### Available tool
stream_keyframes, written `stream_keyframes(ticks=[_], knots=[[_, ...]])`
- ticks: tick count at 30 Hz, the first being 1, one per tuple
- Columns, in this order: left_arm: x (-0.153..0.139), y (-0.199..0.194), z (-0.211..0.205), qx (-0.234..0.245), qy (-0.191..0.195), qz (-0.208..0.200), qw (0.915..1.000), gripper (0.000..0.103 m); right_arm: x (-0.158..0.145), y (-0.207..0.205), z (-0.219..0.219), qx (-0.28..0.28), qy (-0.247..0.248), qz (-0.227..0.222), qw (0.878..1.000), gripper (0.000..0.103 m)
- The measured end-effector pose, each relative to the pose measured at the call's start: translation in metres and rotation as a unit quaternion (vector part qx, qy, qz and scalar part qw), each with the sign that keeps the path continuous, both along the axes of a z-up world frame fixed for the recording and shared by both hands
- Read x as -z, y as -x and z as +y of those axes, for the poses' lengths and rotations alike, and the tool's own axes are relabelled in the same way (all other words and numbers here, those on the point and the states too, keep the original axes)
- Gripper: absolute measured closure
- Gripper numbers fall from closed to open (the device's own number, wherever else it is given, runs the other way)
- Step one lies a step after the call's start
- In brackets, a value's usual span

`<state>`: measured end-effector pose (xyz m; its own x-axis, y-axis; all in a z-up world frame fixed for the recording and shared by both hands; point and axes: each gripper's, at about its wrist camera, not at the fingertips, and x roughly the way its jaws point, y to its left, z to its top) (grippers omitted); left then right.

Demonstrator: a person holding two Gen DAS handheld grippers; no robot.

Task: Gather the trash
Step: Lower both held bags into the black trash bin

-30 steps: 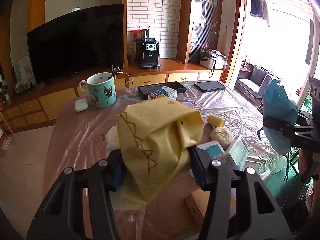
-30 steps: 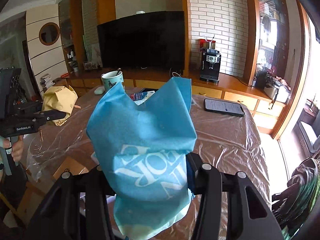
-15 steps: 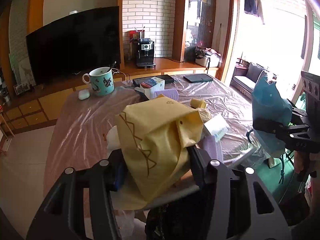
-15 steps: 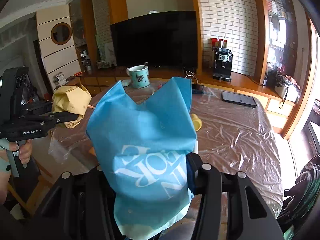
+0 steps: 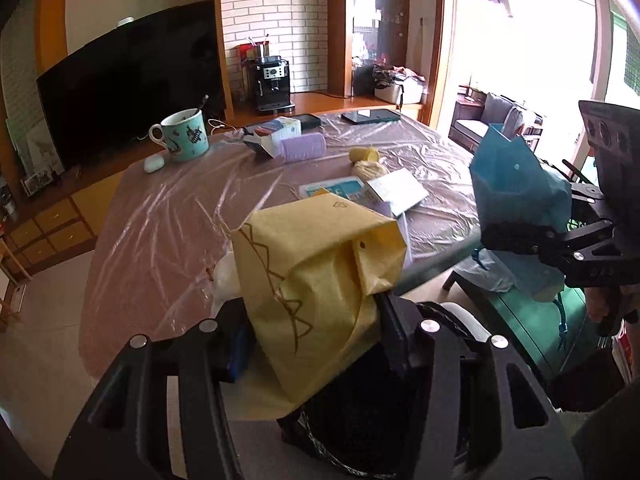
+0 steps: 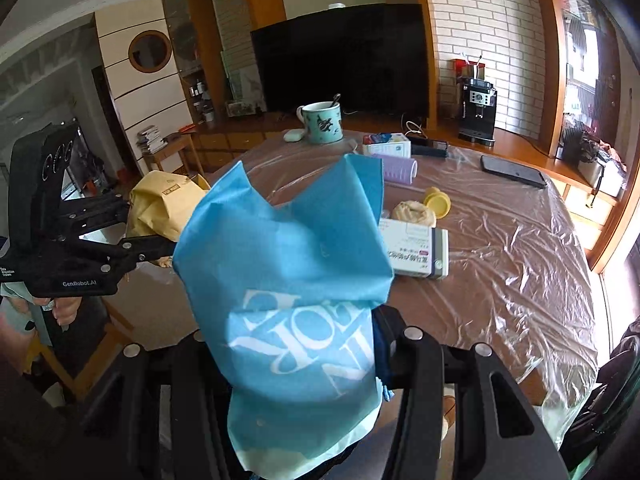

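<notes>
A crumpled yellow paper bag (image 5: 316, 280) stands up between my left gripper's (image 5: 314, 330) fingers, which are shut on its lower part. It hangs beyond the table's near edge, above a black-lined bin (image 5: 360, 412). My right gripper (image 6: 288, 344) is shut on a blue bag with white lettering (image 6: 288, 280), held over the near table edge. In the left wrist view the right gripper (image 5: 520, 236) and blue bag (image 5: 516, 192) show at the right. The right wrist view shows the left gripper (image 6: 152, 240) and yellow bag (image 6: 164, 208) at the left.
The table (image 5: 168, 216) is wrapped in clear film. On it are a teal mug (image 5: 184, 134), an earbud case (image 5: 154, 164), a lilac roll (image 5: 303, 145), a yellow lid (image 5: 364, 155), a crumpled ball (image 5: 368, 168), medicine boxes (image 6: 416, 252) and a phone (image 6: 514, 172). A green chair (image 5: 532, 320) stands at the right.
Both grippers drew back from over the table towards its near edge, each still holding its bag. The black-lined bin came into view under the left gripper.
</notes>
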<state>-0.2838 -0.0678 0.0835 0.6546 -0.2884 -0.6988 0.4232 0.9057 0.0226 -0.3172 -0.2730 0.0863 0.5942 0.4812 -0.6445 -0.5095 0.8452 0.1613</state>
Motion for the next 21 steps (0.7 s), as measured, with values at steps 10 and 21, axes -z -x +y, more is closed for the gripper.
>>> stream_keyframes(ticks=[10,21], knots=[[0.016,0.027,-0.019,0.044,-0.015,0.031,0.9984,0.050,0.016,0.023,0.006,-0.020,0.005,0.035,0.999,0.055],[0.055,0.033,-0.034,0.080,-0.025,0.077,0.9935,0.050,0.054,0.032,0.014,-0.028,0.030,0.089,0.995,0.055]])
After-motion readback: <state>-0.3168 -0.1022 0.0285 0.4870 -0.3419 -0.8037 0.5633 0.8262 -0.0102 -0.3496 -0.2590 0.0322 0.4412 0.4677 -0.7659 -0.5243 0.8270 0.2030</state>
